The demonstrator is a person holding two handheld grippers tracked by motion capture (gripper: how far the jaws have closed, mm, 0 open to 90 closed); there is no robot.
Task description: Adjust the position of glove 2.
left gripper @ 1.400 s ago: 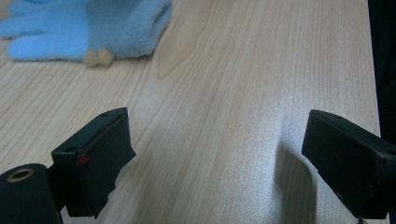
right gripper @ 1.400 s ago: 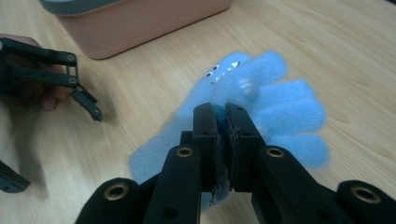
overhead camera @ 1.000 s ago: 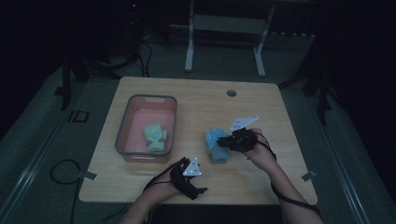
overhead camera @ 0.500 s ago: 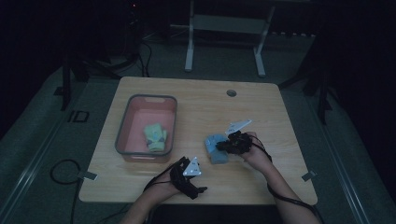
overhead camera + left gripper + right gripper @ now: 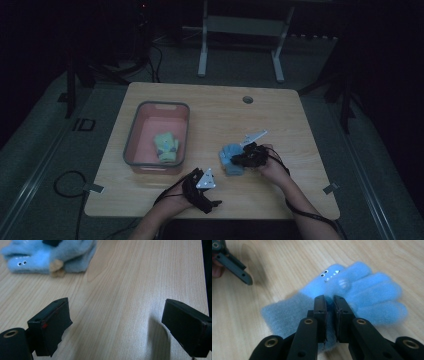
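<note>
right tongs clenched on fuzzy blue monster-face glove, counter centre | left tongs released, 6 o'clock | no legible writing

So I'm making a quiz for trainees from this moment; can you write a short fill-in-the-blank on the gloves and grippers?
1. The right gripper is pinching the ____ glove on the table.
2. The green glove lies inside the ____ bin.
3. The left gripper's jaws stand ____ over bare wood.

Missing words: blue; pink; open
</note>
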